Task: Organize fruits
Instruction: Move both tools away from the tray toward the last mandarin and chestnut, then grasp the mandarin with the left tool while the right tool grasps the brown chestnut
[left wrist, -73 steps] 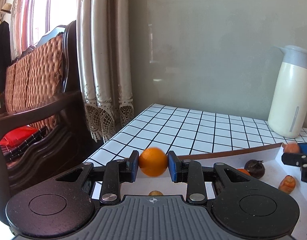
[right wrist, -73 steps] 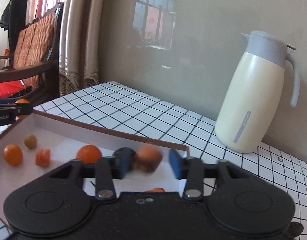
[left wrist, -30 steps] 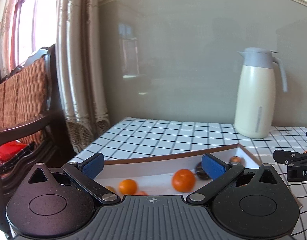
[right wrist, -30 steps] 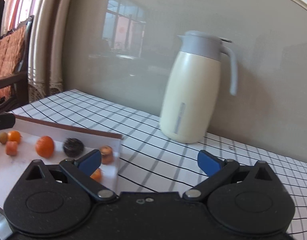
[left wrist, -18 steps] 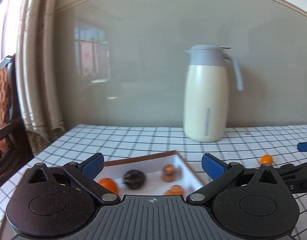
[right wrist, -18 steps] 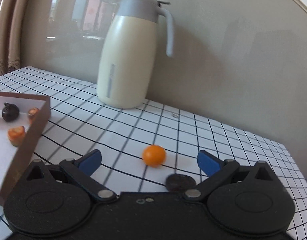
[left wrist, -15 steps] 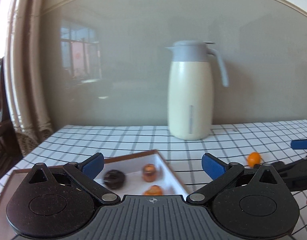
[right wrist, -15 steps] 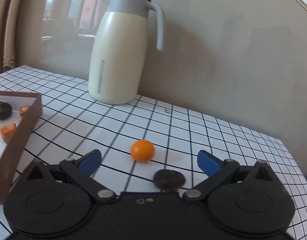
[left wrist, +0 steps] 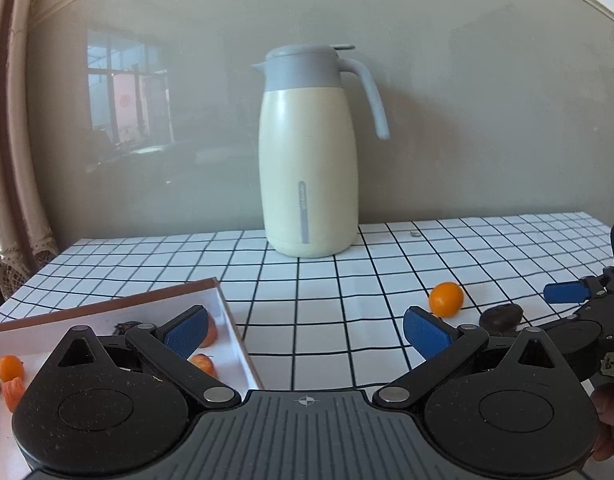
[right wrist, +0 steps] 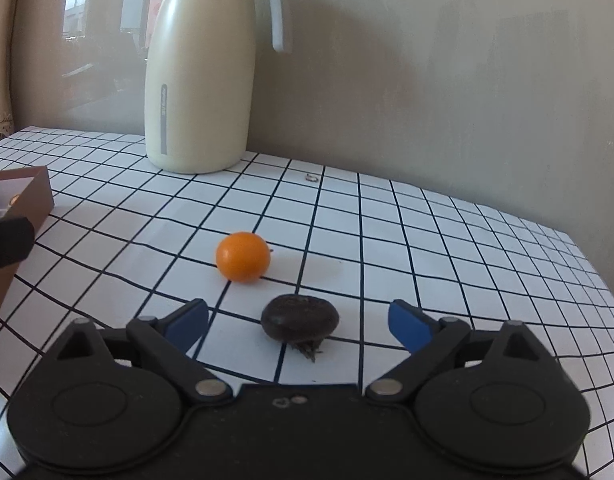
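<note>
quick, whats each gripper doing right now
left gripper: open, holding nothing.
right gripper: open but closing, dark fruit between the fingers, not yet gripped.

Orange fruit [right wrist: 243, 256] beside dark fruit [right wrist: 300, 317]

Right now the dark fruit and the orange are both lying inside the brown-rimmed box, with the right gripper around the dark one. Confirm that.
Not quite. The dark fruit and the orange lie on the checked tablecloth, outside the box, as the right wrist view shows. The right gripper does straddle the dark one, its jaws closing but not yet touching.
</note>
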